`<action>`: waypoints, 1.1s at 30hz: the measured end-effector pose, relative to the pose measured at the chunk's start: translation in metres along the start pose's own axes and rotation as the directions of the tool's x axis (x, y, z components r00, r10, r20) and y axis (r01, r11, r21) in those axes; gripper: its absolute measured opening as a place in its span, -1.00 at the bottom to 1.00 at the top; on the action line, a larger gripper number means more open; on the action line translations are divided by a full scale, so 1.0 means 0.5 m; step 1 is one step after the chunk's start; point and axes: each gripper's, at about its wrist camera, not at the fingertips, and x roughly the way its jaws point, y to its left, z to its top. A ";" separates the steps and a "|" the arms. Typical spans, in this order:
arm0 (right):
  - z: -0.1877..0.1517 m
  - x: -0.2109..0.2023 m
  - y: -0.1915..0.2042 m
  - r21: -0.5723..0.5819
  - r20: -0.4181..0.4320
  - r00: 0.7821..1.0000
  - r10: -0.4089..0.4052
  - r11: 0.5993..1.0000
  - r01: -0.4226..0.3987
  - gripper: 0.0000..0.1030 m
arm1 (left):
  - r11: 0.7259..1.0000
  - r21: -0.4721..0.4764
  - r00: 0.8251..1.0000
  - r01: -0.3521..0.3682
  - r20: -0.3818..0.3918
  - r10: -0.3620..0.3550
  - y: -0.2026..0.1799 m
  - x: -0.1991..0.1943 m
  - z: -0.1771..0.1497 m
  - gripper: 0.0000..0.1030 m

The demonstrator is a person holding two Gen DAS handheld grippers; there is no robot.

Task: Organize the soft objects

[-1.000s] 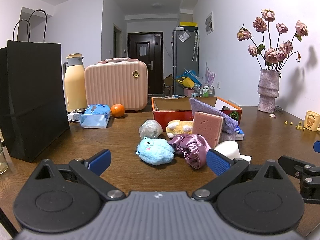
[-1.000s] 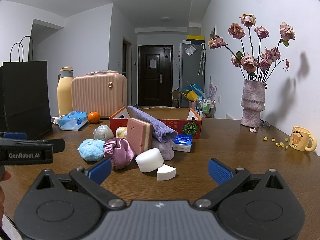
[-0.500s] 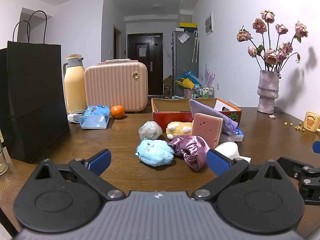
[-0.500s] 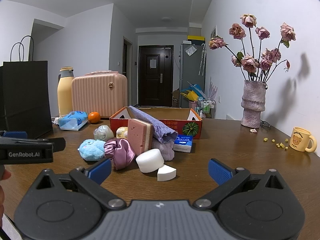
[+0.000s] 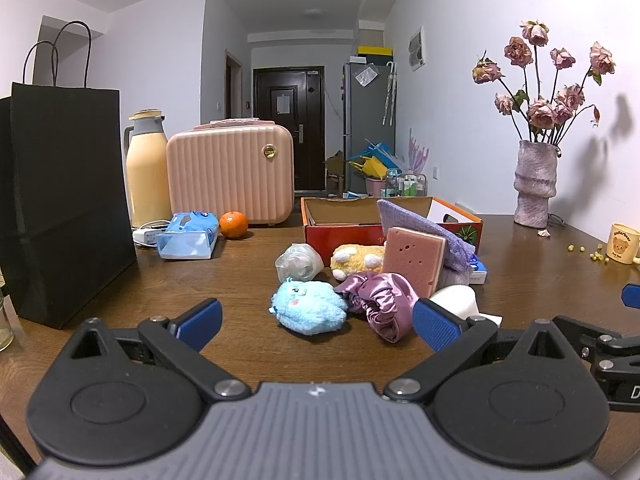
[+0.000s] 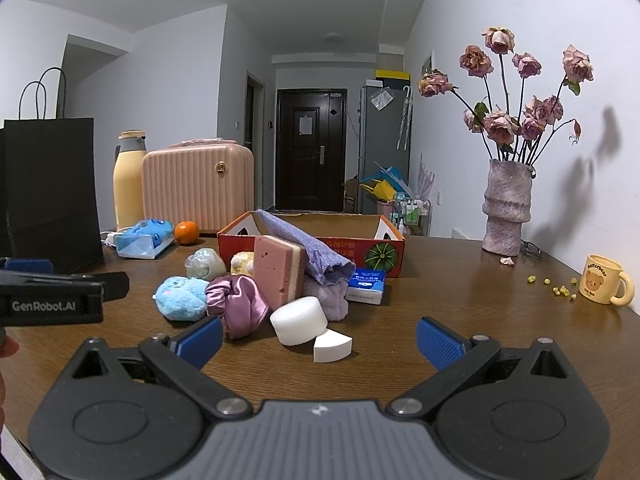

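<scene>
A heap of soft things lies in front of an open red cardboard box (image 5: 340,230) (image 6: 360,244): a blue plush (image 5: 308,307) (image 6: 182,298), a purple satin cap (image 5: 382,304) (image 6: 240,304), a pink sponge (image 5: 414,258) (image 6: 278,272), a yellow plush (image 5: 358,260), a purple towel (image 6: 308,252), a white foam cylinder (image 6: 298,320) and a white foam wedge (image 6: 332,348). My left gripper (image 5: 316,322) is open and empty, just short of the blue plush. My right gripper (image 6: 318,338) is open and empty, near the foam pieces.
A black paper bag (image 5: 64,200), a cream thermos (image 5: 146,168), a pink case (image 5: 230,174), a tissue pack (image 5: 188,236) and an orange (image 5: 233,224) stand at the left. A vase of dried roses (image 6: 506,208) and a yellow mug (image 6: 604,284) stand at the right.
</scene>
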 end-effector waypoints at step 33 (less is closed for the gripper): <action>0.006 0.215 -0.041 -0.050 -0.192 0.981 -0.004 0.999 -0.006 0.67 | 0.999 0.035 0.998 0.029 -0.057 -0.027 -0.005 0.105 -0.003 1.00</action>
